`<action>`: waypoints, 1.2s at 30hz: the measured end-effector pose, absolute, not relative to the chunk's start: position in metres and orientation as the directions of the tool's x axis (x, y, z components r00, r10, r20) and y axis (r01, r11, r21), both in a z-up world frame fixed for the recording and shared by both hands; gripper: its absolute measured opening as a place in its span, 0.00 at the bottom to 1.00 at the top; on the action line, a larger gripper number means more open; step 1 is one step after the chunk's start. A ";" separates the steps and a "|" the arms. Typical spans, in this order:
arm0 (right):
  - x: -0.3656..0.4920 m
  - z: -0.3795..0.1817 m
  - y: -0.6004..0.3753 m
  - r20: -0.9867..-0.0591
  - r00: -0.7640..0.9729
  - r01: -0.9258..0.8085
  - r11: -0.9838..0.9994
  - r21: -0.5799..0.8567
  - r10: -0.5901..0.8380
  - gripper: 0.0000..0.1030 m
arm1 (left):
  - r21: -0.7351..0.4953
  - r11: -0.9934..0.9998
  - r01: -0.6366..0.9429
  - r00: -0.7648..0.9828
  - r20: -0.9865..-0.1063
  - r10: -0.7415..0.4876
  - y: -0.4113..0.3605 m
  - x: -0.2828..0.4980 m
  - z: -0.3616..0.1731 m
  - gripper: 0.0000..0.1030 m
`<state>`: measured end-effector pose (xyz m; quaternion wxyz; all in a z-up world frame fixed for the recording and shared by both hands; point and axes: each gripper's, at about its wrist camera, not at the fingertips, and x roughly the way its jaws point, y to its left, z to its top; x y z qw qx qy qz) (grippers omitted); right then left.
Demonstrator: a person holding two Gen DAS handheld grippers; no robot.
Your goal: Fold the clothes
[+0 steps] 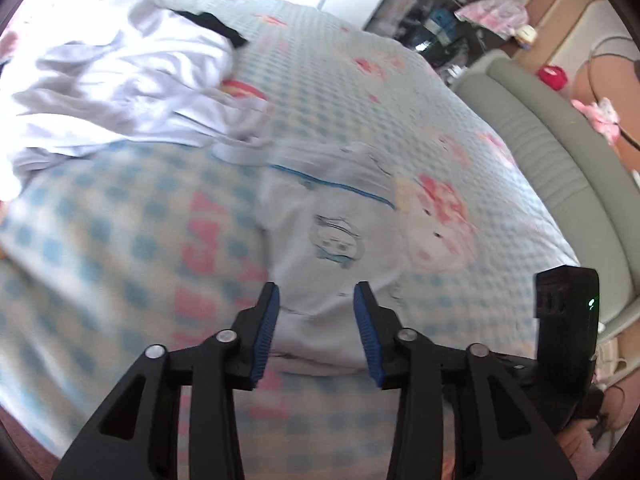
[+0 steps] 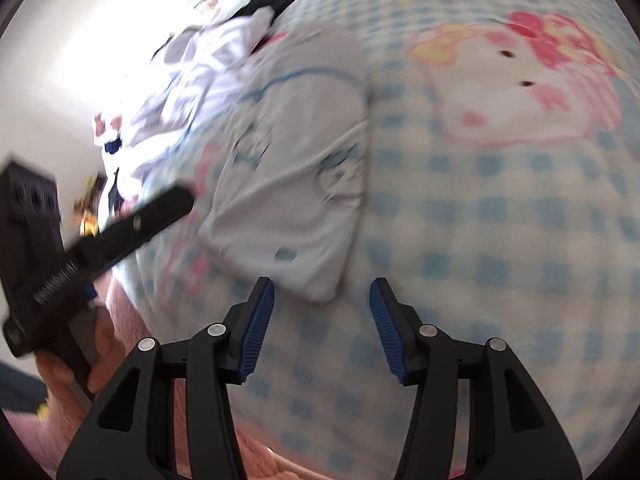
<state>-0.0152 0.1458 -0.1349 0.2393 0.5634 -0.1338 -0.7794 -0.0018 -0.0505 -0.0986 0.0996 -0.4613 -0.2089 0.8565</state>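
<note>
the left tongs (image 1: 316, 300) and right tongs (image 2: 322, 300) both stand wide with nothing between them, above a pale printed shirt (image 1: 332, 240) lying folded on the checked bed cover (image 1: 120, 240), near a white clothes heap (image 1: 116, 80).

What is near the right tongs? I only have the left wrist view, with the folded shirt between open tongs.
Observer: The right tongs are open and empty, just short of the shirt's near corner.
Operator: Which side of the shirt are they on?
Observer: Mostly off its right edge, over bare blanket; a cat print lies beyond.
Operator: Can you see my left tongs from there?
Observer: Yes, blurred, at the left of the right view: the left tongs reach toward the shirt, with a hand holding them.
</note>
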 end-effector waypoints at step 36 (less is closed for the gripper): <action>-0.030 -0.127 0.142 -0.774 -0.338 0.154 -0.843 0.515 -0.535 0.16 | -0.641 -0.733 0.227 -0.482 -0.728 0.487 -0.078 -0.021 -0.122 0.11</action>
